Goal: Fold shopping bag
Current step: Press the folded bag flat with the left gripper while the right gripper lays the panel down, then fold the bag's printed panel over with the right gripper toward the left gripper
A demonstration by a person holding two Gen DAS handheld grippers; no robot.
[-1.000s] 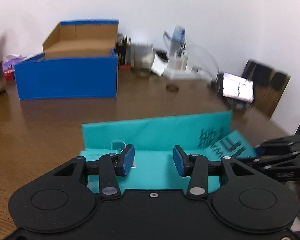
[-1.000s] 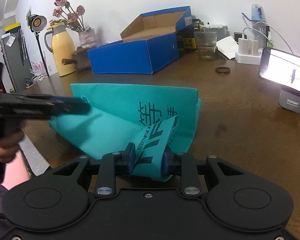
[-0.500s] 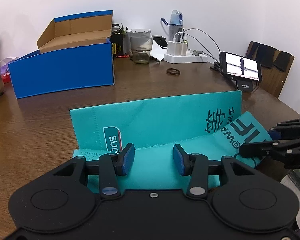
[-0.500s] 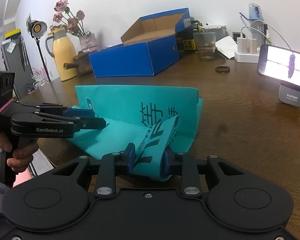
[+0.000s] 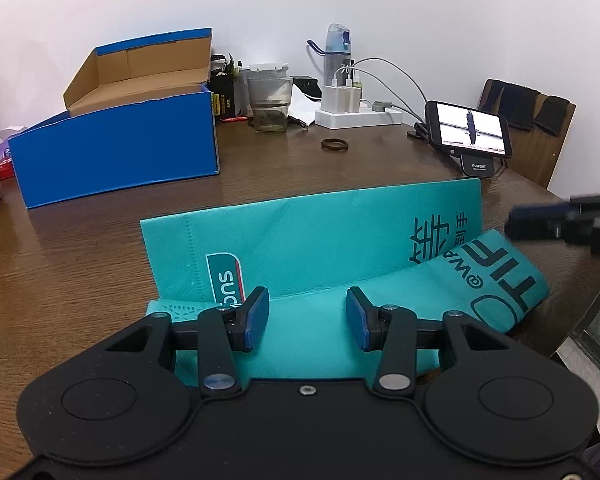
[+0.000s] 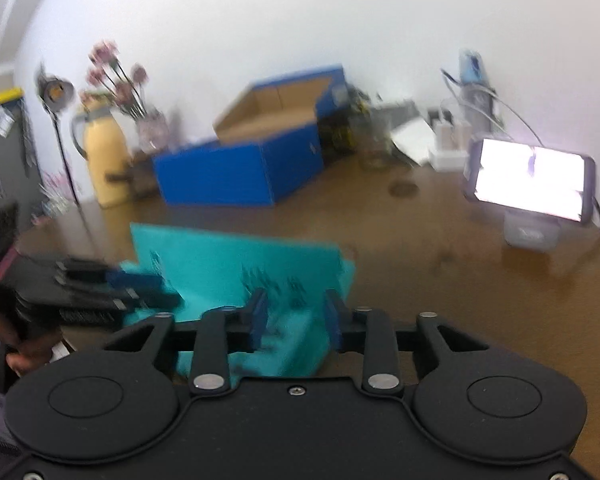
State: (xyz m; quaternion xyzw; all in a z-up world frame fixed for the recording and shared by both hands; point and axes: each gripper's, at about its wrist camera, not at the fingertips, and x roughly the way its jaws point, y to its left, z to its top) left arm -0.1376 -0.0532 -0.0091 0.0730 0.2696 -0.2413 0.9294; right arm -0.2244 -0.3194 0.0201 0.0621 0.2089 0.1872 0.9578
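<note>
Shopping bag (image 5: 312, 240) folded, right view blurred (motion)

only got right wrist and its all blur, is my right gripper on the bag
observer: no, the left wrist view shows the right gripper off the bag, past its right end.
operator: is the left one gripping
observer: no, the left gripper is open over the near flap, with nothing pinched between its fingers.
</note>
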